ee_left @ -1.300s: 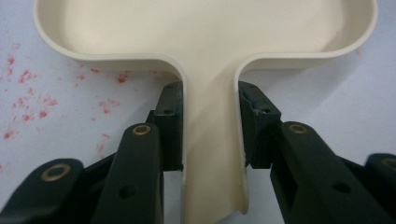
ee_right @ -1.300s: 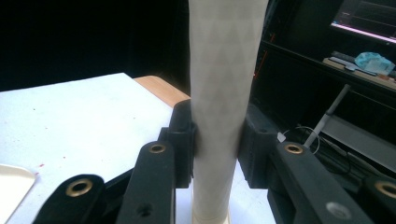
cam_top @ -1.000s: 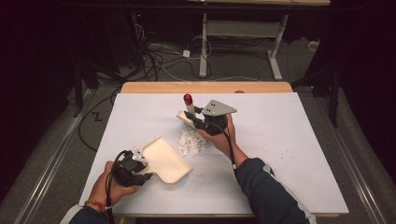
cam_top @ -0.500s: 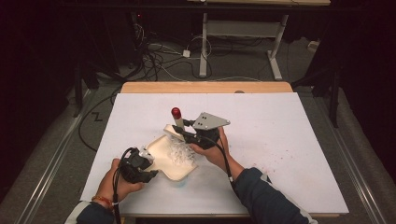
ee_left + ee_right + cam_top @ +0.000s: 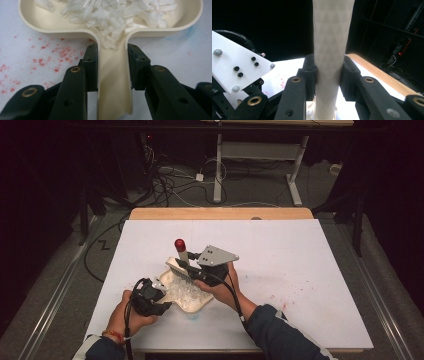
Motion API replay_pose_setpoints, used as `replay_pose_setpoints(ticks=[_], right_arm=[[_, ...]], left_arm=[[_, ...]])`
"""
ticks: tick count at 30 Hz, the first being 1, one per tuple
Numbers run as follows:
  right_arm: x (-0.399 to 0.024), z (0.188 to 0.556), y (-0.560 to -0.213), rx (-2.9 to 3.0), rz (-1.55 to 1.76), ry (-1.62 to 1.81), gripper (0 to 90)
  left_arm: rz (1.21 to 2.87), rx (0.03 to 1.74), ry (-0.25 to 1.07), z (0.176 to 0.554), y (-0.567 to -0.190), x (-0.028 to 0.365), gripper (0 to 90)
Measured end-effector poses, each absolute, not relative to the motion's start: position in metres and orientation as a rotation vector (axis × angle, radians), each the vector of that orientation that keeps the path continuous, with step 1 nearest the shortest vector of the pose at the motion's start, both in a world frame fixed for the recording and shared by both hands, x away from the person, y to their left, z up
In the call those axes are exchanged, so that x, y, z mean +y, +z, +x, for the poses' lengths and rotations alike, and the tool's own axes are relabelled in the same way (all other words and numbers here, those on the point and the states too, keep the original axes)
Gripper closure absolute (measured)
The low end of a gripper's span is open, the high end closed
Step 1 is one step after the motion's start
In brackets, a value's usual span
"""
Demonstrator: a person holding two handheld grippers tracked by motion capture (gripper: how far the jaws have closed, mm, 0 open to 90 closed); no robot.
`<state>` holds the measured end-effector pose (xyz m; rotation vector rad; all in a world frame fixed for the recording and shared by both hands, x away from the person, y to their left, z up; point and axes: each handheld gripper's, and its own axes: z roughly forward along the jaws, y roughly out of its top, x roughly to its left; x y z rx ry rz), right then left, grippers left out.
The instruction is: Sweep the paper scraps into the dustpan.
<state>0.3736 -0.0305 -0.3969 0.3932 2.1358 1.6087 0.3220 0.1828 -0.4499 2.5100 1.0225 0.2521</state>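
A cream dustpan [image 5: 196, 303] lies on the white table, and my left gripper [image 5: 159, 296] is shut on its handle [image 5: 113, 75]; the pads press both sides of it in the left gripper view [image 5: 112, 66]. White shreds [image 5: 117, 15] are heaped in the pan, and some spill onto the handle's root. My right gripper [image 5: 192, 270] is shut on a pale brush handle [image 5: 329, 50] that stands upright with a red tip [image 5: 180, 244]. The brush head [image 5: 176, 266] rests at the pan's far edge, over the shreds [image 5: 184, 291].
The white table cover [image 5: 300, 260] has red specks [image 5: 280, 300] right of my right arm and more [image 5: 50, 53] beside the pan's handle. A wooden strip [image 5: 220, 213] runs along the far edge. Cables and desk legs lie on the dark floor beyond.
My right gripper has carried the brush left and toward me, from beside the pile on the table to the pan. The shreds now lie inside the dustpan. The left gripper has kept still.
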Motion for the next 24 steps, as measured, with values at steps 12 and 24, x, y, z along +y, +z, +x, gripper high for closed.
replay_pose_setpoints(ticks=[12,24], right_arm=[[-0.064,0.379,-0.369,2.021,0.481,1.646,70.7],[-0.098,0.394,-0.371,1.998,0.569,1.527,70.7]], left_arm=[[2.517,1.031,0.226,0.322,-0.451,0.186,63.4],[2.520,1.054,0.216,0.321,-0.455,0.192,63.4]])
